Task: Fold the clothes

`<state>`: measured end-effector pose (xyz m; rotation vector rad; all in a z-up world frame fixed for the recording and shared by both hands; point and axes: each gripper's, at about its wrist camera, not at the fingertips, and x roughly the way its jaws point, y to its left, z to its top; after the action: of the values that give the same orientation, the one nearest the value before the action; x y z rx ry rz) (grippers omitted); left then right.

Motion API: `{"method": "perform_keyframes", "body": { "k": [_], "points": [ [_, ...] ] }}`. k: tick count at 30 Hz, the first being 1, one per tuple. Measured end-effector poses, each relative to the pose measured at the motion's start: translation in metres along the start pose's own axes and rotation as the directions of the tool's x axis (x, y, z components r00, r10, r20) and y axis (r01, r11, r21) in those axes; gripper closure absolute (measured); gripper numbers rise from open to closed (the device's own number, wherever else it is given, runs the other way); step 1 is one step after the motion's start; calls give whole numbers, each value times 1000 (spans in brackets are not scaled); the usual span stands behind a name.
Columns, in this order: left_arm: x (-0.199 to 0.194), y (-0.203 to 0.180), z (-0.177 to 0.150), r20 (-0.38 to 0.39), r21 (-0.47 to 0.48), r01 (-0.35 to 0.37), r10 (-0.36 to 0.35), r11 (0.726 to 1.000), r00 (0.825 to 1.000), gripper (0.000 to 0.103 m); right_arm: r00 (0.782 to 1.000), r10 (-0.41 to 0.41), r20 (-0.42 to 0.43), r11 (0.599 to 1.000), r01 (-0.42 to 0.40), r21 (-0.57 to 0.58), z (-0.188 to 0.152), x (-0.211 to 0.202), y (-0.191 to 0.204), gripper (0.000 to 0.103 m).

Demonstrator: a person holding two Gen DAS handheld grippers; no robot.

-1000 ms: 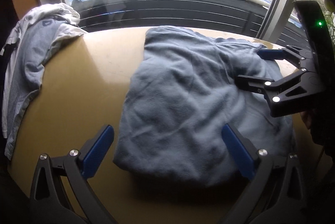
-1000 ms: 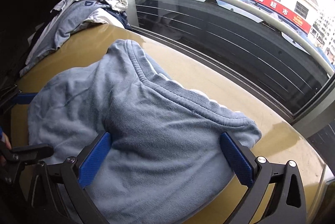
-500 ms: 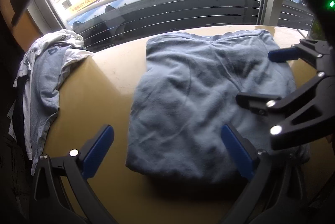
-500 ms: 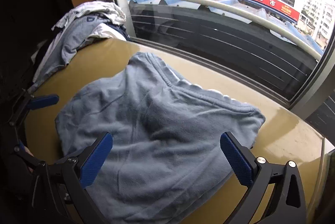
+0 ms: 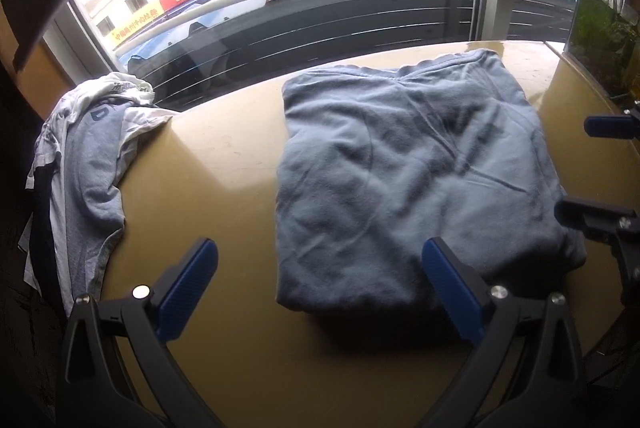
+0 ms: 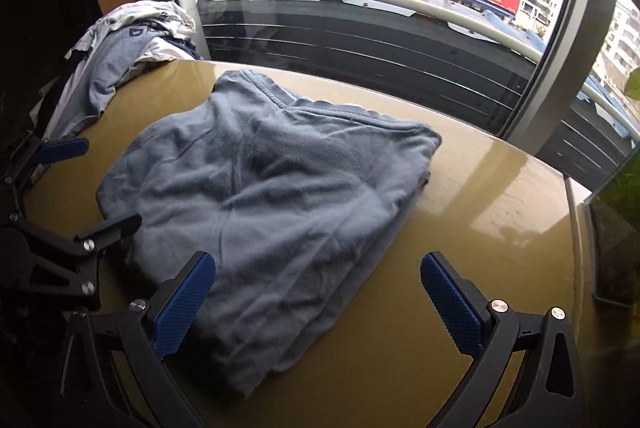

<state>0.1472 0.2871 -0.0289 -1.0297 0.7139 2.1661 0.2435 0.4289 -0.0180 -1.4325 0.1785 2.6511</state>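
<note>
Bare table (image 5: 224, 164) lies open between the folded blue garment (image 5: 408, 164) and the clothes pile (image 5: 88, 156) at its left edge.

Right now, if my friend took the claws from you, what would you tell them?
Left claw: open, holding nothing, above the table's near edge.
Right claw: open, holding nothing, beside the shirt's right side.
The blue-grey shirt lies folded into a rough square on the tan table, near the window; neither claw touches it.
A heap of unfolded clothes hangs over the table's far-left corner.
Done: this shirt looks folded, though a bit wrinkled.
Left: probably take the next piece from the heap and fold it.
</note>
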Motion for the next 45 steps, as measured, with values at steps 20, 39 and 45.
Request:
{"method": "perform_keyframes", "body": {
  "k": [20, 39, 45],
  "points": [
    [6, 9, 1, -39, 0, -43, 43, 999, 998, 1, 1000, -20, -8, 993, 19, -119, -16, -5, 13, 0],
    [29, 1, 0, -70, -26, -67, 65, 997, 995, 0, 1000, 18, -8, 992, -19, -126, 7, 30, 2, 0],
    [30, 5, -5, -56, -53, -46, 44, 998, 997, 0, 997, 72, 24, 989, -68, -132, 60, 49, -20, 0]
  ]
}}
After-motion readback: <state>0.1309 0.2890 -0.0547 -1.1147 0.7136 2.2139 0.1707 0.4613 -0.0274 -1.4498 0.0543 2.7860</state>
